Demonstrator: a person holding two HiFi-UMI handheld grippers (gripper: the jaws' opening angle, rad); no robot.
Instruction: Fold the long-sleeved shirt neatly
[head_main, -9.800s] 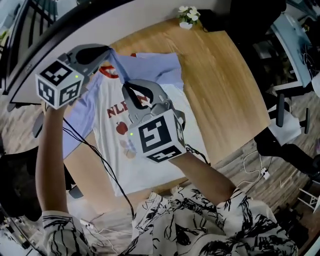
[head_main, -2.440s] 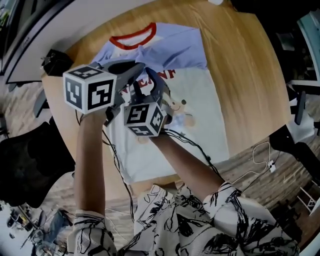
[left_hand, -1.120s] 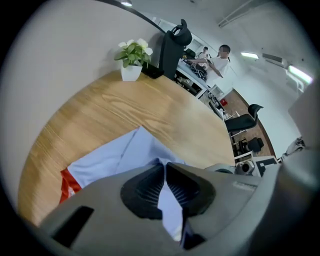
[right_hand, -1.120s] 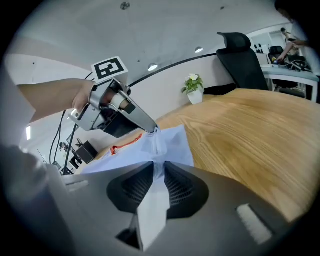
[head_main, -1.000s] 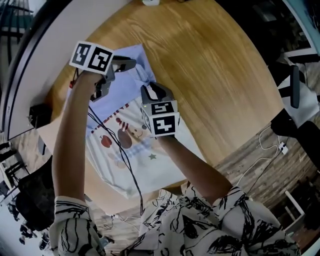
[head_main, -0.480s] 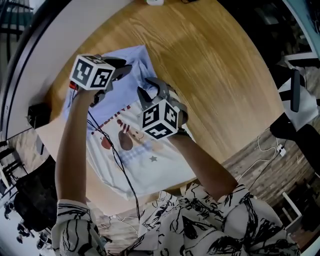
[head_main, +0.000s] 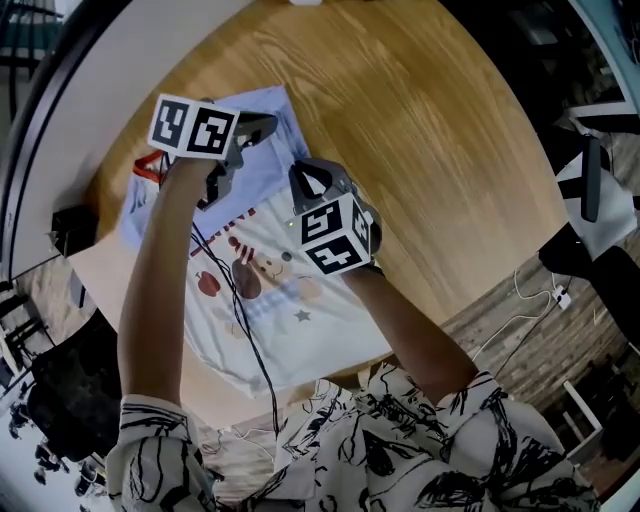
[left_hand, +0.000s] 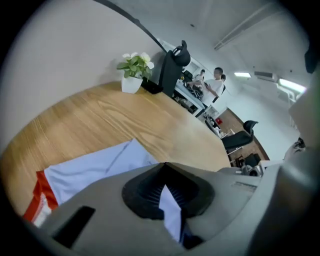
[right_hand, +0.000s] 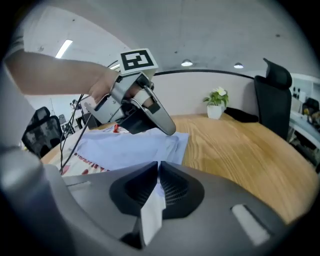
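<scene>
The shirt, white with a printed front, light blue sleeves and red trim, lies on the round wooden table. The blue sleeve is folded over its upper part. My left gripper sits at the sleeve's far edge. In the left gripper view its jaws have just closed on a fold of blue cloth. My right gripper is close beside it, near the shirt's right edge. In the right gripper view its jaws have also just closed, pinching a strip of pale cloth.
A white pot with a small plant stands at the table's far edge, with a black chair back behind it. Cables trail from the grippers across the shirt. A black object sits at the table's left edge.
Both grippers have shut on the cloth at the sleeve's edge. The right gripper has rolled about its own axis; the left one shifted slightly toward the far right.
</scene>
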